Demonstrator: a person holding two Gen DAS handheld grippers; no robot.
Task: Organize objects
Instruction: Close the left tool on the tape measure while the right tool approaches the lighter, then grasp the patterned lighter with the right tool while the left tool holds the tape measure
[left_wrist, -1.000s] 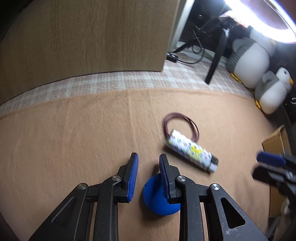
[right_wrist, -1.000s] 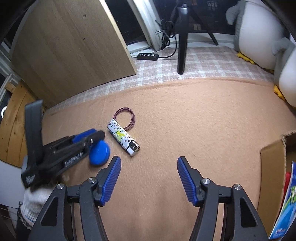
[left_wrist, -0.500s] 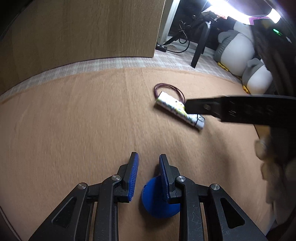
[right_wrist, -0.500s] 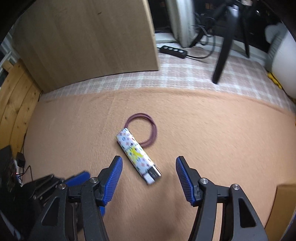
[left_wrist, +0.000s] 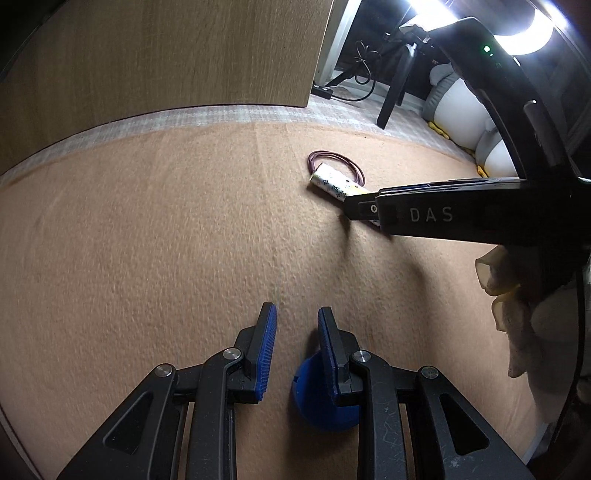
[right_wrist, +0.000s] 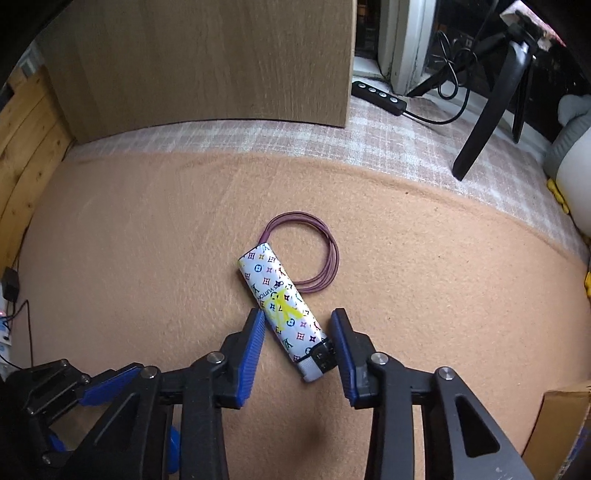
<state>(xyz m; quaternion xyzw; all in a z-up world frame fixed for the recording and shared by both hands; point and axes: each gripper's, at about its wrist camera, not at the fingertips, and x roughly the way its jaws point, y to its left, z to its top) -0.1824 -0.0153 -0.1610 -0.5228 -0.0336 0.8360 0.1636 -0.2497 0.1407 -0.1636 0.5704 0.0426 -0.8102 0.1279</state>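
A white patterned lighter lies on the tan blanket, over one edge of a purple hair tie. My right gripper is open, its jaws on either side of the lighter's lower end, not closed on it. In the left wrist view the right gripper covers most of the lighter, with the hair tie behind. My left gripper is open with a narrow gap and holds nothing. A blue round lid lies on the blanket under its right finger.
A wooden panel stands at the back. A power strip, cables and a black tripod leg lie on the checked cloth behind. Plush penguins sit at right. A cardboard box corner is at lower right.
My right gripper has moved forward and down over the lighter, so its jaws now straddle it, and they have narrowed. My left gripper has barely moved above the blue lid.
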